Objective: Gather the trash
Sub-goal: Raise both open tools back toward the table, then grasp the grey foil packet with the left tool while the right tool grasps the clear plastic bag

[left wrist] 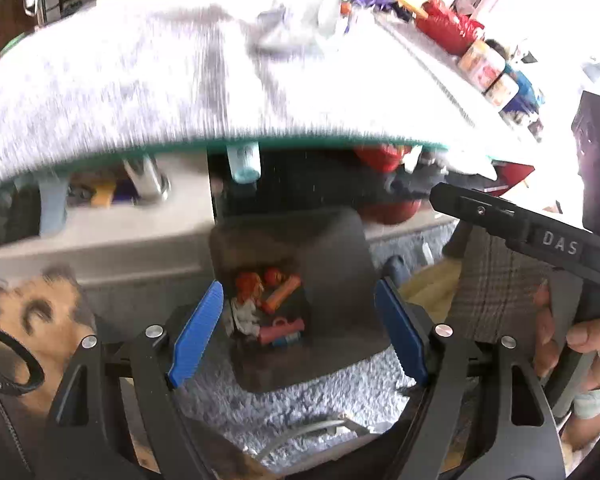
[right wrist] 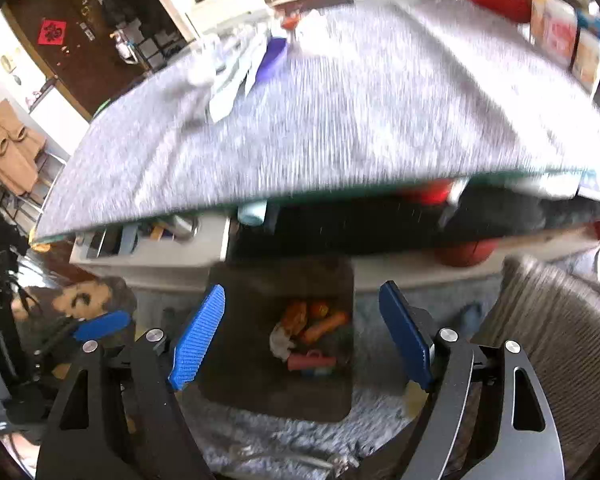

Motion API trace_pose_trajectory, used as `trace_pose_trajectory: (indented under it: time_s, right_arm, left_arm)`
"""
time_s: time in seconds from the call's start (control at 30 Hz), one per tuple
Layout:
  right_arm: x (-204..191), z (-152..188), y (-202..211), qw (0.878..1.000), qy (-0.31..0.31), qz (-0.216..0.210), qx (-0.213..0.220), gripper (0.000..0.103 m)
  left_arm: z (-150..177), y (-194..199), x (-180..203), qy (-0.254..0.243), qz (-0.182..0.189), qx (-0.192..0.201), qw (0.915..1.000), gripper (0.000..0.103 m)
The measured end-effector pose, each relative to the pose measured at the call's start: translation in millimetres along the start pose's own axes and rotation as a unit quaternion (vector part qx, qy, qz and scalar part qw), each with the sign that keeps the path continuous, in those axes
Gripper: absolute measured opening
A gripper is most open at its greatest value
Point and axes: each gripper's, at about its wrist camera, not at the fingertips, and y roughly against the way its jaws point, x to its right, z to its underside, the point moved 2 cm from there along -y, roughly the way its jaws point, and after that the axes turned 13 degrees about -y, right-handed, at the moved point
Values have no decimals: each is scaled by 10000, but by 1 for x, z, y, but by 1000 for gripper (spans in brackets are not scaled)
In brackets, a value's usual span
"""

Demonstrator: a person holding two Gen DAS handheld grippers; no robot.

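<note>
While both jaws stand wide w/ nothing between them, the left hand-held gripper (left wrist: 296,334) and right hand-held gripper (right wrist: 302,338) hang above a dark bin (left wrist: 340,248) on the carpet (left wrist: 300,404), just in front of the table (left wrist: 180,80). Trash (right wrist: 310,338) — orange, pink & white bits — lies inside at the bottom. More crumpled stuff (right wrist: 236,68) sits far back on the grey tabletop.
</note>
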Motion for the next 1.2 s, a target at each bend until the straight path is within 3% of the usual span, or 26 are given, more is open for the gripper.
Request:
trace_pose_trajectory:
  time_s: [0.33,0.53,0.9,1.2]
  right_arm:
    - [-22,-81,29,9977,373,200,526,81]
    - [-31,-125,25,9954,470,304,783,81]
    - [-39,-182,-34,9976,161,148,660,81]
    - [-32,-198,-68,9985,54,145,517,76]
  left_arm:
    - [-94,34,-6,-600,-427,441,9963,79]
    - [-140,22,-5,-813,-537,496,9940,81]
    - [-175,-35,-16,-684,-390,273,9965,81]
    - [-183,-73,-20,-730,-386,12,9966,81]
